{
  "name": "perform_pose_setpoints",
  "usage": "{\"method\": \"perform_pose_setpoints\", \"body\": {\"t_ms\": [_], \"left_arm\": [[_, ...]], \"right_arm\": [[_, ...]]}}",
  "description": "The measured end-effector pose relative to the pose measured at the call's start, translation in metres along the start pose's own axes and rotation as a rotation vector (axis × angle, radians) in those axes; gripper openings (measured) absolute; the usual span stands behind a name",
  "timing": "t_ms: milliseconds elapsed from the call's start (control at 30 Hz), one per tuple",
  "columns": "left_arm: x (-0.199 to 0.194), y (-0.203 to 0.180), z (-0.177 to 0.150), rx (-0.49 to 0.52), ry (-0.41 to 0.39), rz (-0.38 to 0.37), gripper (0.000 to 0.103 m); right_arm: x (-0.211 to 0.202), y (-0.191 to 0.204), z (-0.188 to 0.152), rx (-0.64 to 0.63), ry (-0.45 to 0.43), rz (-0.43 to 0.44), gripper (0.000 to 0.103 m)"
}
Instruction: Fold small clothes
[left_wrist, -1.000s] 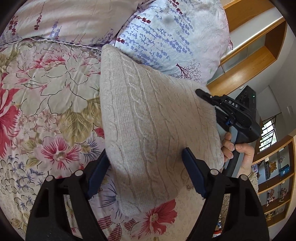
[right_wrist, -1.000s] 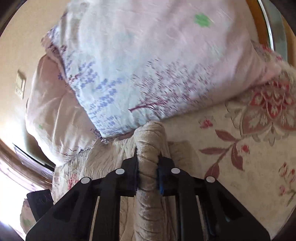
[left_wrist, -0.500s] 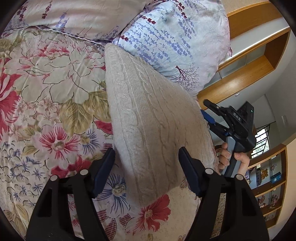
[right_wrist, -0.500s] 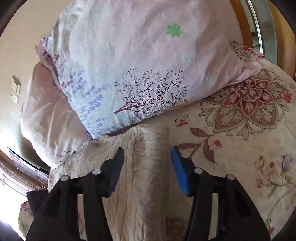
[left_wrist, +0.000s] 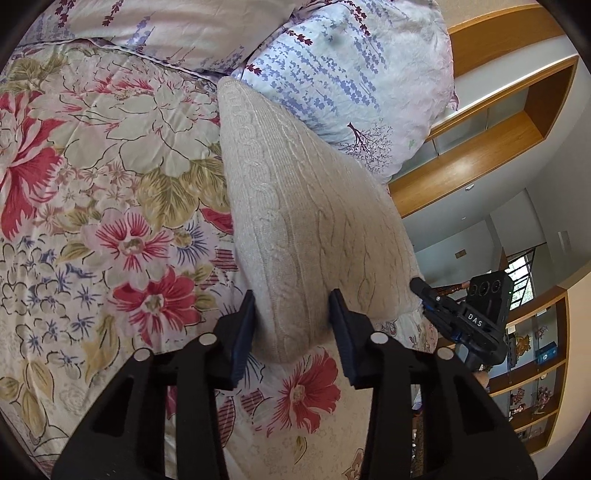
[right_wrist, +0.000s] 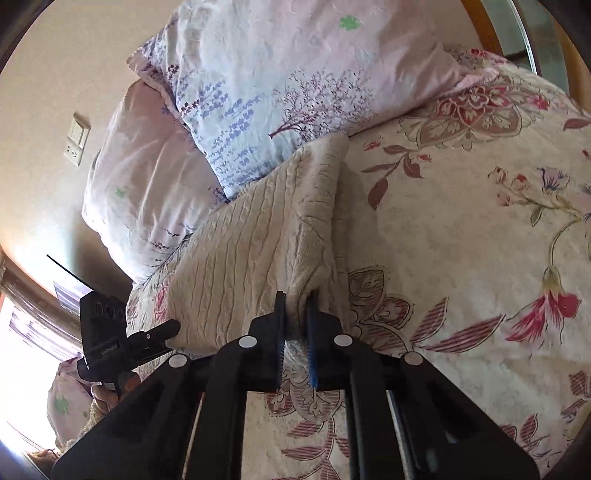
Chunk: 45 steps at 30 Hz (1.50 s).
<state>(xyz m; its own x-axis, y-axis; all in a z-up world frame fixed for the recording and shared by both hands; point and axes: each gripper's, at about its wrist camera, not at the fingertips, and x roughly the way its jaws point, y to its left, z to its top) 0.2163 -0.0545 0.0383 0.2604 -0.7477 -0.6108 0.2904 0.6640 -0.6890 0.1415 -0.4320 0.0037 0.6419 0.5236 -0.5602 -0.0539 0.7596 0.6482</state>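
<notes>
Bed covered by a cream quilt with red and pink flower print (left_wrist: 110, 229). Two pale pillows with lavender sprig print (right_wrist: 258, 85) are stacked at its head. A beige cable-knit sweater, folded into a long band (left_wrist: 295, 221), is laid on the quilt, far end touching the front pillow, near end lifted off the quilt. Left tool (left_wrist: 291, 328): jaws have just been closing, near corner of the knit is sat between the blue pads (left_wrist: 243, 332), both pads seen touching its sides. Right tool (right_wrist: 295, 325): jaws have just been closing, now clamped on the other near corner of the knit, fabric bunched between the pads. Each tool is visible in the other's view, at the sweater's near edge.
</notes>
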Motion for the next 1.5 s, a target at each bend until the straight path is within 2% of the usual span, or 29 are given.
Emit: {"method": "perform_pose_setpoints", "body": {"t_ms": [33,133,200,300,500,600,700,733,767,800,833,900,933,1033,1233,1400,1500], "left_arm": [[-0.001,-0.001,-0.001,0.011,-0.002,0.008,0.027],[-0.005,0.000,-0.006,0.026,-0.005,0.012,0.021],[-0.005,0.001,-0.008,0.038,-0.001,0.019,0.021],[-0.002,0.001,-0.010,0.060,0.008,0.048,0.021],[0.005,0.004,-0.013,0.081,0.016,0.084,0.022],[0.010,0.005,-0.012,0.081,0.011,0.093,0.024],[0.012,0.001,-0.012,0.100,0.013,0.109,0.026],[0.008,0.000,-0.013,0.104,0.017,0.104,0.031],[0.005,-0.001,-0.013,0.108,0.018,0.102,0.036],[-0.001,-0.001,-0.012,0.112,0.008,0.102,0.049],[-0.006,-0.002,-0.010,0.118,-0.011,0.096,0.057],[-0.017,-0.001,-0.003,0.121,-0.056,0.082,0.067],[-0.021,0.000,0.002,0.110,-0.074,0.080,0.074],[-0.020,0.010,0.021,0.042,-0.082,0.037,0.080],[0.009,0.015,0.045,-0.016,-0.031,0.045,0.084],[0.036,0.016,0.057,-0.022,0.000,0.067,0.084],[0.047,0.017,0.063,-0.031,0.021,0.041,0.084]], "right_arm": [[-0.006,0.006,0.001,-0.020,-0.029,-0.005,0.009],[-0.026,0.016,0.000,-0.063,-0.099,-0.038,0.008],[-0.024,0.014,-0.003,-0.078,-0.076,-0.089,0.008],[-0.007,0.006,-0.015,-0.097,-0.016,-0.184,0.008],[0.005,0.004,-0.020,-0.127,0.006,-0.241,0.008],[0.007,0.005,-0.020,-0.139,0.013,-0.256,0.009],[0.006,0.001,-0.018,-0.110,0.019,-0.231,0.010],[0.003,-0.001,-0.016,-0.085,0.023,-0.209,0.011],[0.000,-0.003,-0.013,-0.058,0.025,-0.182,0.019],[-0.005,-0.004,-0.010,-0.034,0.017,-0.162,0.033],[-0.011,-0.005,-0.005,-0.014,0.000,-0.138,0.042],[-0.021,-0.007,0.007,0.026,-0.040,-0.088,0.073],[-0.023,-0.007,0.013,0.048,-0.051,-0.065,0.076],[-0.018,-0.008,0.034,0.097,-0.040,-0.010,0.082],[0.021,-0.017,0.063,0.168,0.049,-0.004,0.084],[0.056,-0.027,0.072,0.213,0.148,-0.007,0.084],[0.070,-0.028,0.073,0.217,0.194,-0.006,0.084]]}}
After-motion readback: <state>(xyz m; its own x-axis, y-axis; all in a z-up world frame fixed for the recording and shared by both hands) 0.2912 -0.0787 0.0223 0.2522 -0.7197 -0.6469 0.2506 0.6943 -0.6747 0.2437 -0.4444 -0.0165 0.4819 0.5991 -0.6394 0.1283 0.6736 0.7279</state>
